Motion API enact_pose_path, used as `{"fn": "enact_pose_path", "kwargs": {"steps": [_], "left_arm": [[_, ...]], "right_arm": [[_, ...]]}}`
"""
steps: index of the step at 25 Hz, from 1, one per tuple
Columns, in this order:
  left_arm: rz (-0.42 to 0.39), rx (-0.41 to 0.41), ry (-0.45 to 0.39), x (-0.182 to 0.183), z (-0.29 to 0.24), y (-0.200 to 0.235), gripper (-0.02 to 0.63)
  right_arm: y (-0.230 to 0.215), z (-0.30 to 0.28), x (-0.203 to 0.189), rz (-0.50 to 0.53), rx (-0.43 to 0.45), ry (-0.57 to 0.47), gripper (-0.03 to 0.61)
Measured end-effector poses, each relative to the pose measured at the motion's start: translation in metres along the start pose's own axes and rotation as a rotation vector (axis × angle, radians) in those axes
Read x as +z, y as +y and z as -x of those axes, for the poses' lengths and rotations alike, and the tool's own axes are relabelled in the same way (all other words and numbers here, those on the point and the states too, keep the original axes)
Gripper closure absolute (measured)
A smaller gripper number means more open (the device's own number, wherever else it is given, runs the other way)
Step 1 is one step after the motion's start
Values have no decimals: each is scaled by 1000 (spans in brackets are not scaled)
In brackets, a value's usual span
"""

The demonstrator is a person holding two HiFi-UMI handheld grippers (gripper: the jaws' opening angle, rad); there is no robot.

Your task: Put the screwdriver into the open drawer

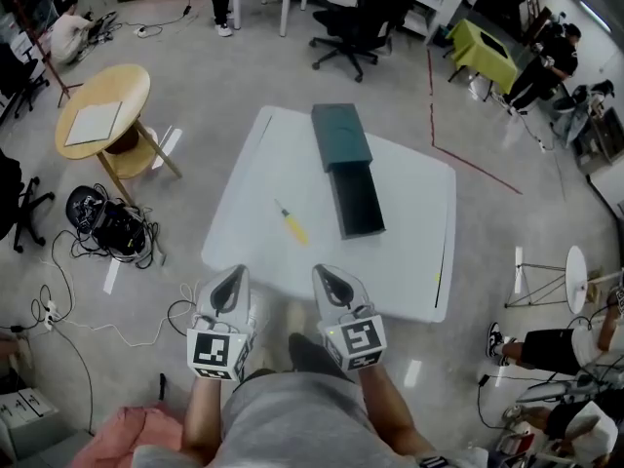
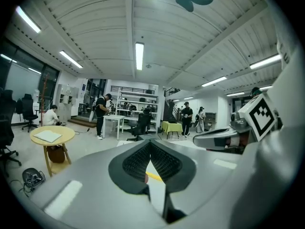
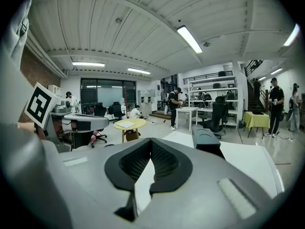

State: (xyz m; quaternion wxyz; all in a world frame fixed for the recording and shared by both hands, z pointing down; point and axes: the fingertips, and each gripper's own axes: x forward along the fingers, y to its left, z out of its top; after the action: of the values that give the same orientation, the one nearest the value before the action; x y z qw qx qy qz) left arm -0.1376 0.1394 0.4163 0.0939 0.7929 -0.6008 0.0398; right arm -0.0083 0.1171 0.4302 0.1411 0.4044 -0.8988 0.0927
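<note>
A small screwdriver (image 1: 292, 225) with a yellow handle lies on the white table (image 1: 409, 213), left of the dark drawer unit (image 1: 342, 136). The unit's open drawer (image 1: 356, 199) is pulled out toward me. My left gripper (image 1: 230, 285) and right gripper (image 1: 330, 279) are held side by side just short of the table's near edge, both shut with nothing in them. In the left gripper view a strip of the yellow handle (image 2: 155, 177) shows past the closed jaws. The right gripper view shows the drawer unit (image 3: 206, 140) ahead on the table.
A round wooden side table (image 1: 102, 110) stands at the left, with a black bag and cables (image 1: 107, 224) on the floor beneath it. An office chair (image 1: 363, 22) is beyond the table. A white stand (image 1: 570, 276) and several people are at the right.
</note>
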Motion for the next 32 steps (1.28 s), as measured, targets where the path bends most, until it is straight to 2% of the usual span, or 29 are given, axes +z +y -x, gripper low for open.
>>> {"fn": "enact_pose_path", "kwargs": {"steps": [8,15,32], "left_arm": [[47,92,81,-29,-48,17,601],[82,139,123,-51,-81,30,603],[155,187,205,-113,-135,63,603]], "right_arm": [[-32,-58,-17,-22,102,89,575],[-46,-105,-44,-10,179,173,575],[-67,-184,-111,4,271,356,575]]}}
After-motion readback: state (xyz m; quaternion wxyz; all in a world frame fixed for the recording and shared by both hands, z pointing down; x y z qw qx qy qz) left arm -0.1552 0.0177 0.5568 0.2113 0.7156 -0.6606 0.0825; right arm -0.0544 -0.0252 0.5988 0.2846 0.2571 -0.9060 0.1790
